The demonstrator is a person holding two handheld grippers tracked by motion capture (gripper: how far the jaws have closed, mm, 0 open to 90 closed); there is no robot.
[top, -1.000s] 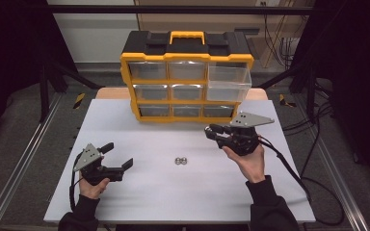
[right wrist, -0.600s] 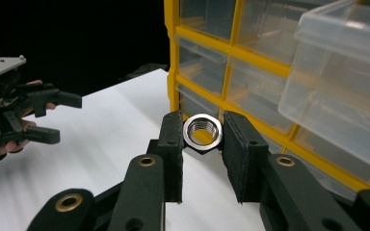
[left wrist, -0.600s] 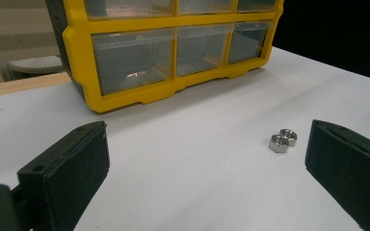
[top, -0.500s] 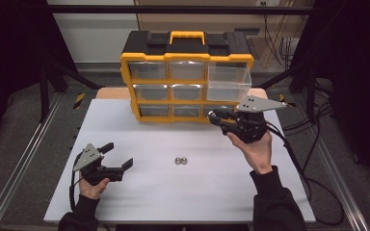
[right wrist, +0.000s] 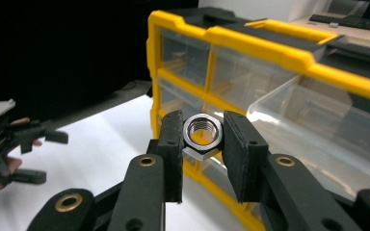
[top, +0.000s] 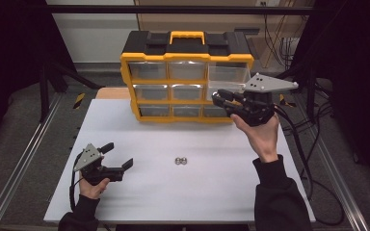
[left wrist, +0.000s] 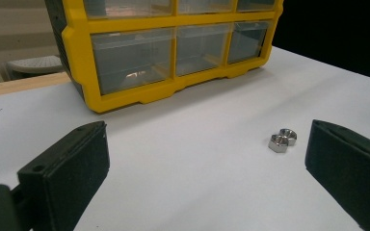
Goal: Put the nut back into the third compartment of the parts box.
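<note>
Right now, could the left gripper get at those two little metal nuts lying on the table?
Probably yes. The left gripper rests on the white table with its jaws open and facing the two nuts. Only bare tabletop lies between them, and the right gripper, shut on a third nut, is up by the yellow organizer.

A shiny steel hex nut (right wrist: 202, 134), threaded bore facing the camera, sits clamped between the right gripper (right wrist: 202, 144) pads, raised just before the pulled-out clear plastic drawer (right wrist: 318, 130) of the yellow organiser.

No readable text, label, brand or number on anything here
</note>
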